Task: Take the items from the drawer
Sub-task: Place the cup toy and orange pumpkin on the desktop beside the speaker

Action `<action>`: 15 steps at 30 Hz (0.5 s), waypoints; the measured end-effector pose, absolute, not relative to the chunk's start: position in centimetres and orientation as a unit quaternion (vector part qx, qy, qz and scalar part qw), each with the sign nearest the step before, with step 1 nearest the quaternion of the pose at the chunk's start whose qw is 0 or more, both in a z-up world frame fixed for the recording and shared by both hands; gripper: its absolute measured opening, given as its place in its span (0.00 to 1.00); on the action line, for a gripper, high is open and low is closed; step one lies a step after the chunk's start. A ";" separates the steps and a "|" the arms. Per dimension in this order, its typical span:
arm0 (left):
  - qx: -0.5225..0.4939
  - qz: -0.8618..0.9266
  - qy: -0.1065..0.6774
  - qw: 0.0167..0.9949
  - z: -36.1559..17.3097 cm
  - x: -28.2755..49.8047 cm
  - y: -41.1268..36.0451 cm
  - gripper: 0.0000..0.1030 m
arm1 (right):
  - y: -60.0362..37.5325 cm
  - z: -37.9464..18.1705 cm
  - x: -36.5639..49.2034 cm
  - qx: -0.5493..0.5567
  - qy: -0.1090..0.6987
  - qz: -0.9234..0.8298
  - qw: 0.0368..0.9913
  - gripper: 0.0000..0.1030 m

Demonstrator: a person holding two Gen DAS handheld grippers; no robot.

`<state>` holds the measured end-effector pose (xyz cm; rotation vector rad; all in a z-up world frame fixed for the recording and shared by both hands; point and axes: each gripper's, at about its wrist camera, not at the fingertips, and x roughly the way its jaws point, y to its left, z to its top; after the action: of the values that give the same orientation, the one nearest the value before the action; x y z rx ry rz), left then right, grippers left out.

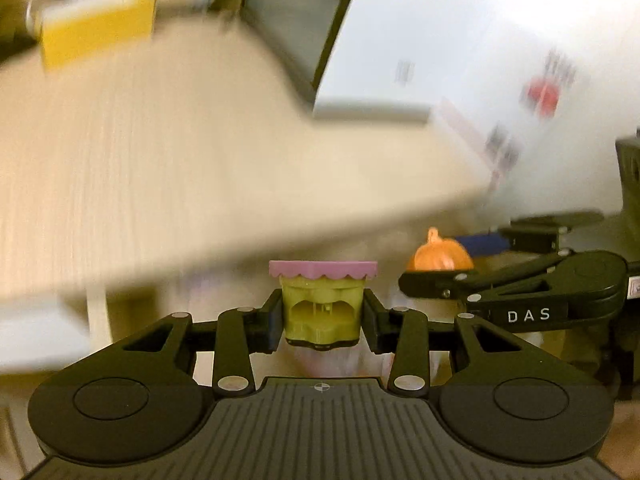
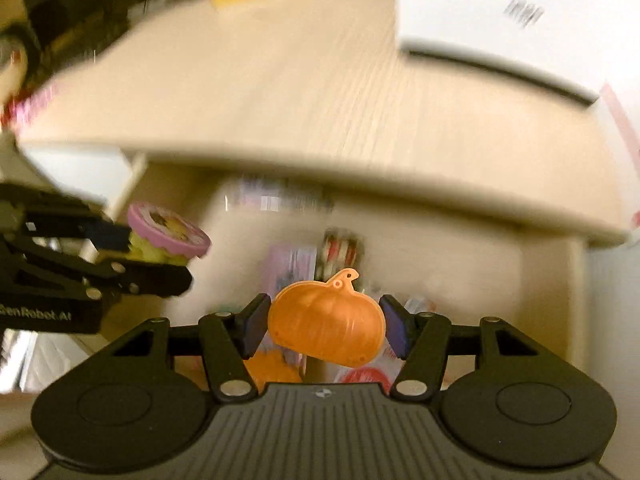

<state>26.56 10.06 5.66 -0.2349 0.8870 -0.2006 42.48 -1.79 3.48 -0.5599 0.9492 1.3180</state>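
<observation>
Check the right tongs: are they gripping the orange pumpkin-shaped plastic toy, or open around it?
Gripping. The right tongs have both pads against the sides of the orange pumpkin-shaped plastic toy, which hangs between them above blurred clutter.

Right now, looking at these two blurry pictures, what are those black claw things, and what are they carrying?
Each black claw is a hand-held gripper; a person carries one in each hand, with a camera looking along its two fingers. One picture comes from the left gripper, clamped on a green toy with a pink scalloped top. The other comes from the right gripper, which has an orange pumpkin-shaped piece between its pads. Each gripper also shows at the edge of the other's picture. Beyond them lie a pale wooden tabletop with a yellow box on it, and blurred items beneath it.
</observation>
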 end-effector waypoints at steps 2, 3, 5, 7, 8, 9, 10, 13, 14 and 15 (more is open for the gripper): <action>-0.116 -0.091 0.390 0.909 7.5 28.8 10.2 0.42 | -0.8 6.2 44.0 -0.224 0.399 0.574 0.679 0.58; -0.117 -0.086 0.374 0.916 8.0 30.0 10.2 0.42 | -0.2 7.4 44.6 -0.221 0.381 0.571 0.693 0.58; -0.117 -0.070 0.358 0.924 8.3 33.2 10.3 0.42 | 1.5 9.0 45.8 -0.220 0.345 0.560 0.720 0.58; -0.124 -0.053 0.352 0.926 7.8 36.2 10.6 0.42 | 3.4 9.6 47.5 -0.216 0.335 0.550 0.733 0.58; -0.125 -0.045 0.351 0.927 7.3 37.5 10.8 0.42 | 4.5 9.3 48.4 -0.214 0.338 0.546 0.736 0.58; -0.125 -0.039 0.354 0.926 6.8 38.8 11.0 0.42 | 5.4 9.1 49.1 -0.213 0.341 0.541 0.739 0.58; -0.120 -0.036 0.360 0.925 6.2 40.0 11.1 0.42 | 6.3 8.7 49.9 -0.211 0.342 0.535 0.743 0.58; -0.103 -0.036 0.379 0.919 4.8 42.2 10.5 0.43 | 8.2 7.7 51.2 -0.211 0.344 0.533 0.744 0.58; -0.097 -0.039 0.383 0.918 4.3 42.5 10.3 0.43 | 8.7 7.3 51.5 -0.211 0.347 0.534 0.742 0.58; -0.091 -0.041 0.387 0.917 3.8 42.9 10.0 0.43 | 9.1 6.8 51.8 -0.210 0.351 0.535 0.739 0.58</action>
<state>42.93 10.04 3.83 -0.1877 0.7968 -0.0837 51.78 9.09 6.78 -0.4616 0.7712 1.1742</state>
